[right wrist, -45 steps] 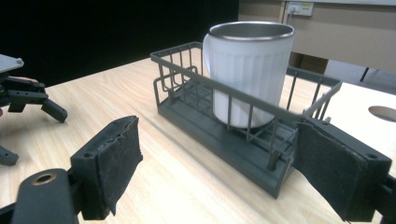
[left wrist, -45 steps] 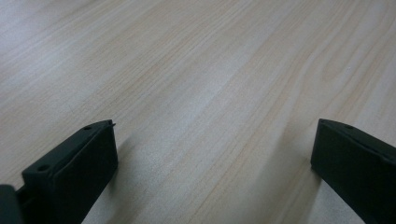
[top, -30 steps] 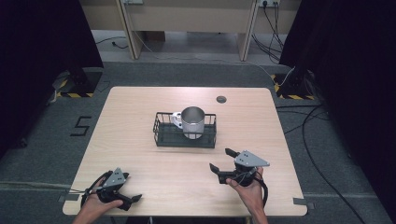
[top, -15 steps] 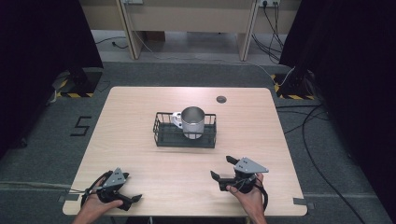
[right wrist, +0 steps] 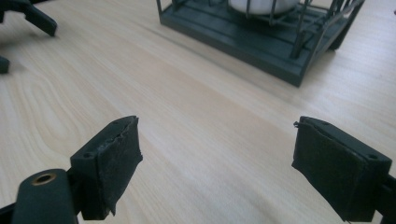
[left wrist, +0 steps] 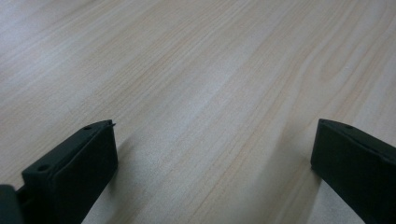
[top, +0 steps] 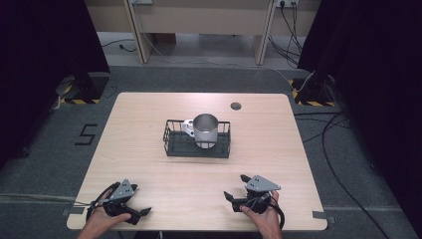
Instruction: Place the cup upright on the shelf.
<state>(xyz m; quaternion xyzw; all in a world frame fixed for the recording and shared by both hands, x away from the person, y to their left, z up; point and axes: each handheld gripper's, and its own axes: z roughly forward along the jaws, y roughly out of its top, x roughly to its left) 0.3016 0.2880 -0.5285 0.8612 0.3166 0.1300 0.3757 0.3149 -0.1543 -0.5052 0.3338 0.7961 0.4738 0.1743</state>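
A black wire basket (top: 197, 139) stands at the middle of the wooden table (top: 149, 114), and a metal mug (top: 205, 129) with a white handle sits upright inside it. My left gripper (top: 141, 200) rests near the front left corner, held by a hand, jaws wide apart. In the left gripper view, that gripper (left wrist: 215, 135) is open over bare wood. My right gripper (top: 234, 186) rests near the front edge, right of centre, also open. In the right gripper view, the right gripper (right wrist: 215, 130) faces the basket (right wrist: 261, 42) with nothing between its jaws, and the mug's base (right wrist: 261, 4) shows at the top.
A small dark round disc (top: 235, 105) lies on the table behind the basket. The left gripper (right wrist: 28, 18) shows far off at the top left of the right gripper view. Cables (top: 338, 124) run over the floor right of the table.
My right gripper has drawn back toward the table's front edge and settled lower. The left gripper, basket and mug have not moved.
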